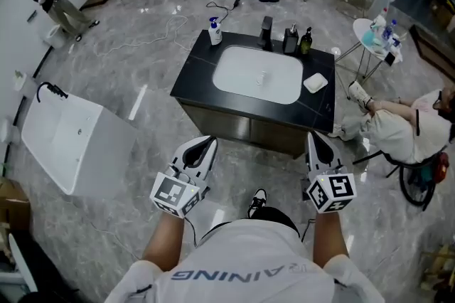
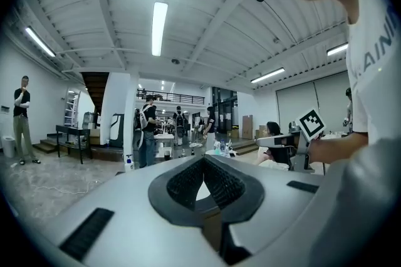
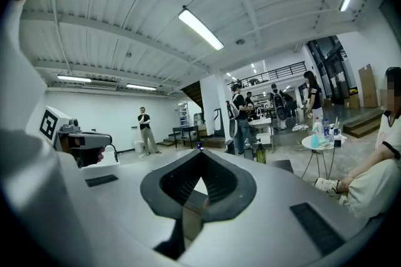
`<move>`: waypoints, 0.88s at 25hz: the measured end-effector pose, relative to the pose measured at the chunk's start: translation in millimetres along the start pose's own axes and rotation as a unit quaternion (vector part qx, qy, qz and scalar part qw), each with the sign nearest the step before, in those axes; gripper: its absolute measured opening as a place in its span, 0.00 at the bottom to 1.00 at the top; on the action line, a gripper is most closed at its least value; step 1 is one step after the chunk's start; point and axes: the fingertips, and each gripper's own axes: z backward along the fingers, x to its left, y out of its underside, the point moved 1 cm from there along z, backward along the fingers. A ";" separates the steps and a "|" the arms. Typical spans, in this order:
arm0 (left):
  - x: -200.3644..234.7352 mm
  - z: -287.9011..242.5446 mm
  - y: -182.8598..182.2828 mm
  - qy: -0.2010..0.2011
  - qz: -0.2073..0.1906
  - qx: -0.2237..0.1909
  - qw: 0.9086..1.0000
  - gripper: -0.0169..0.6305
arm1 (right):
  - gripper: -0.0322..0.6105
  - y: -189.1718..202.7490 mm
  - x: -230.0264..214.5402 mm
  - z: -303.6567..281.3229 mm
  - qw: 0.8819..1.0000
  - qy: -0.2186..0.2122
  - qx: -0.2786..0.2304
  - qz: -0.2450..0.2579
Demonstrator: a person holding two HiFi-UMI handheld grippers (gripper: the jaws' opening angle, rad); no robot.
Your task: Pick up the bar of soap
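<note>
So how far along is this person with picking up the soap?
Nothing looks done yet. The white bar of soap lies untouched on the black counter, right of the sink. Nothing is in hand: the left gripper and right gripper are both shut, empty and short of the counter. What is left is to reach the soap, open, grip and lift.

Basin (image 1: 257, 74) centre of surface (image 1: 195, 70); bar of soap (image 1: 315, 82) right of basin; faucet (image 1: 266, 31), bottles (image 1: 290, 40) behind; bathtub (image 1: 71, 141) on floor (image 1: 142, 52), left.
</note>
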 end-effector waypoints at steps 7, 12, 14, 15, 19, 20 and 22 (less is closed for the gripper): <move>9.1 -96.7 -11.5 0.028 -0.005 0.004 1.000 0.04 | 0.07 -11.6 -76.8 -40.8 0.999 0.028 -0.004 -0.014; 11.1 -151.0 -16.1 0.060 -0.008 0.009 0.998 0.04 | 0.07 -12.7 -110.5 -53.3 0.998 0.053 0.000 -0.024; 13.1 -170.8 -17.7 0.076 -0.012 0.010 0.997 0.04 | 0.07 -14.1 -122.6 -56.5 0.997 0.067 -0.002 -0.027; 15.1 -180.9 -18.5 0.083 -0.014 0.010 0.996 0.04 | 0.07 -15.2 -127.9 -58.4 0.997 0.074 -0.004 -0.029; 23.4 -220.3 -20.1 0.120 -0.015 0.005 0.993 0.04 | 0.07 -13.7 -149.0 -60.6 0.992 0.121 -0.009 -0.032; 27.0 -230.9 -21.1 0.132 -0.016 0.002 0.991 0.04 | 0.07 -12.8 -154.0 -62.7 0.990 0.136 -0.010 -0.035; 39.7 -251.2 -20.5 0.154 -0.018 -0.002 0.988 0.04 | 0.07 -11.7 -157.7 -72.0 0.986 0.160 -0.010 -0.041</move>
